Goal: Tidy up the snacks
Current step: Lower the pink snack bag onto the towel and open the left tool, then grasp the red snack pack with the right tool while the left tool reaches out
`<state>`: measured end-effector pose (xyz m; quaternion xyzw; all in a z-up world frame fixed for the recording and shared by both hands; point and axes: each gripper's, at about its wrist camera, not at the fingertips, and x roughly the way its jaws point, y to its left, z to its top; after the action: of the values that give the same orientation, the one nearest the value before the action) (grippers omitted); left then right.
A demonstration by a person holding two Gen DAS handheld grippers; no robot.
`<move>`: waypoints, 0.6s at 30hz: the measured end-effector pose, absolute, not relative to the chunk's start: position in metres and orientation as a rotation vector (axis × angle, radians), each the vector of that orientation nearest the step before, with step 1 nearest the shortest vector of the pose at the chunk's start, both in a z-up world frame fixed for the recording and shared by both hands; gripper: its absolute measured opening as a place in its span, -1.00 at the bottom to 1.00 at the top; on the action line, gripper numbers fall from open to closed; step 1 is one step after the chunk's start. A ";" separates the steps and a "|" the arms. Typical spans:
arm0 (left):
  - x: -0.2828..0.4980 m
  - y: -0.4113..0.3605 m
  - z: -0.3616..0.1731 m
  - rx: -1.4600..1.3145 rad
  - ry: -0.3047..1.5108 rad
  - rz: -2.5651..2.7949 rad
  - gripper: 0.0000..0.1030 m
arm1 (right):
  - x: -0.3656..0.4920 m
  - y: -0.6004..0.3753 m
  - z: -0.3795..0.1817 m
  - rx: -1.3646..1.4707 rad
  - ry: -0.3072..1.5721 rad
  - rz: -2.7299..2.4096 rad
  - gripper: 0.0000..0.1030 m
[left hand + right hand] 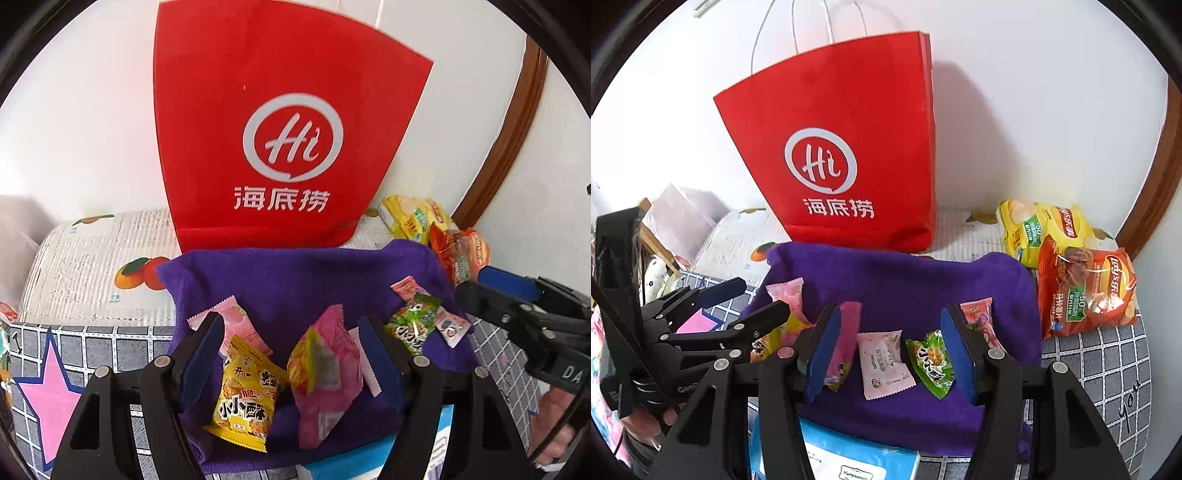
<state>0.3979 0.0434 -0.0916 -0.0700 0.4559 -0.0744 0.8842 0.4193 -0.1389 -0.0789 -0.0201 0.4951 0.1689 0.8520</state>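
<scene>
On the fuzzy purple towel (280,273), the glossy yellow snack packet (245,391) and crinkled pink packet (328,373) lie between the parted pads of the left tongs (291,354), touched by neither. The right tongs (890,350) stand released over the white sachet (884,363) and green packet (932,363). A stiff red paper bag (842,147) stands upright behind.
</scene>
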 end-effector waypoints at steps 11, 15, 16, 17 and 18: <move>0.382 0.040 -0.068 -0.161 0.914 -0.195 0.43 | 0.365 -0.153 -0.046 -0.035 0.900 0.268 0.08; 0.370 0.030 -0.058 -0.146 0.902 -0.210 0.43 | 0.341 -0.182 -0.049 0.050 0.966 0.255 0.08; 0.367 0.028 -0.056 -0.141 0.897 -0.213 0.43 | 0.332 -0.192 -0.053 0.077 0.993 0.256 0.08; 0.363 0.025 -0.052 -0.130 0.890 -0.215 0.43 | 0.325 -0.198 -0.056 0.092 1.010 0.252 0.08; 0.356 0.021 -0.047 -0.112 0.878 -0.220 0.43 | 0.315 -0.204 -0.060 0.099 1.028 0.243 0.08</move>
<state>0.3561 0.0209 -0.0474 -0.0539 0.4242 -0.1063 0.8977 0.3154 -0.2040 -0.0600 0.0471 0.4903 0.1160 0.8625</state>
